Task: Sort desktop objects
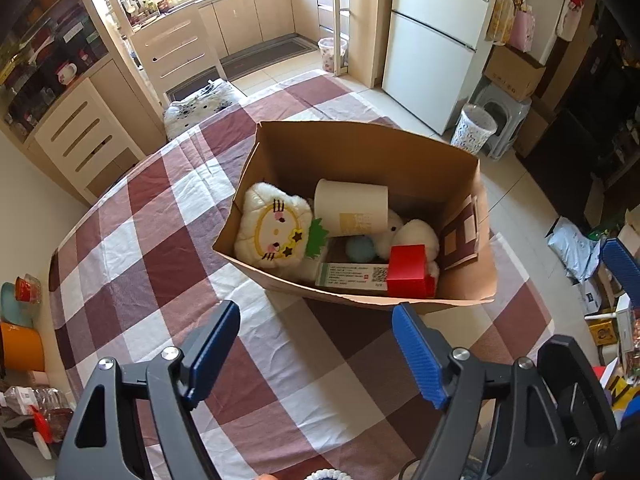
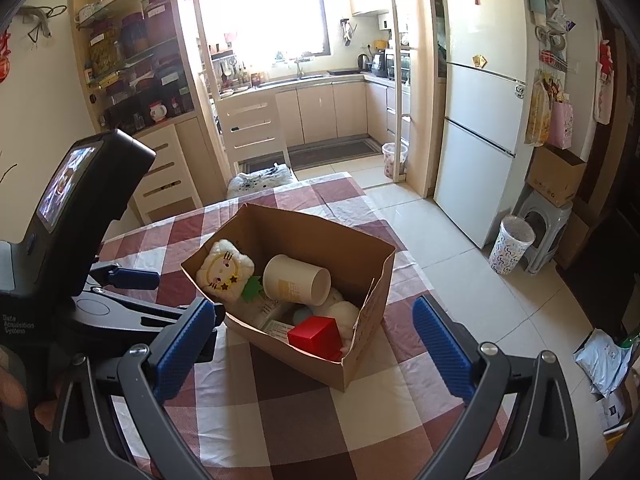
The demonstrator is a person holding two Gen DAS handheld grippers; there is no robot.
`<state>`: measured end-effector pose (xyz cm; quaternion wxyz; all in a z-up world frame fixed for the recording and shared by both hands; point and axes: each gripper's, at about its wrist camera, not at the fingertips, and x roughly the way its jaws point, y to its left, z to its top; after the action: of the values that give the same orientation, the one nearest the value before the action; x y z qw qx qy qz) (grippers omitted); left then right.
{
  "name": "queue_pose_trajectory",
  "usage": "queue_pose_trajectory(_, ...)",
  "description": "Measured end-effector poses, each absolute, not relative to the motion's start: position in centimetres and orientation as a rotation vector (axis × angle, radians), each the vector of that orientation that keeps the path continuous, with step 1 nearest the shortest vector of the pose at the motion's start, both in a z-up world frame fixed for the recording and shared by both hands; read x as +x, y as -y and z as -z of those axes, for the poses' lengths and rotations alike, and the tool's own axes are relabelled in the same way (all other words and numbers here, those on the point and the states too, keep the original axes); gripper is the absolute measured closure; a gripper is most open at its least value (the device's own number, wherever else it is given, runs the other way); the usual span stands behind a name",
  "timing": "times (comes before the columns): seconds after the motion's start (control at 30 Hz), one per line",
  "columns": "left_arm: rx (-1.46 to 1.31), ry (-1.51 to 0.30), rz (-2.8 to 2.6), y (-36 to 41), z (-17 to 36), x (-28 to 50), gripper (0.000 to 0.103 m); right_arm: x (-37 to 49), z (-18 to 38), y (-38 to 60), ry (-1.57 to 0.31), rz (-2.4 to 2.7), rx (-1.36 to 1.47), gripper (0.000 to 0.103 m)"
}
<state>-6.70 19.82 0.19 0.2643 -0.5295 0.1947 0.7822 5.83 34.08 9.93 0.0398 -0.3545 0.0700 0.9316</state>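
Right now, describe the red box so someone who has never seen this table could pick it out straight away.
On the checked tablecloth stands an open cardboard box full of things. The red box sits in its near right corner, beside a white plush toy and a flat white and green carton. It is the only red, hard-edged, cube-like thing in there.

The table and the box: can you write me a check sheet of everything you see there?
Surface: table under a red-and-white checked cloth.
Job's things: cardboard box holds a plush toy, a cream cup lying on its side, a red box, a blue ball and a printed carton.
Clutter: nothing seen on the cloth around the box.
Grippers: left tongs open, empty; right tongs open, empty.
Cables: nothing seen.
Surroundings: fridge, patterned bin, kitchen behind.
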Motion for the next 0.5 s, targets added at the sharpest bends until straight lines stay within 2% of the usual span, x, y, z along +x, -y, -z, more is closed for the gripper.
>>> queue_pose_trajectory(0.23,-1.425,-0.444,-2.092,-19.6,-0.3,-6.7,0.018,6.4,-10.5,-34.4,-0.225,-2.858,-1.039,0.003)
queue_pose_trajectory(0.5,-1.406,-0.591,-2.123,-20.6,0.6,-5.6,0.015,6.6,-10.6,-34.4,-0.227,-2.864,-1.034,0.003)
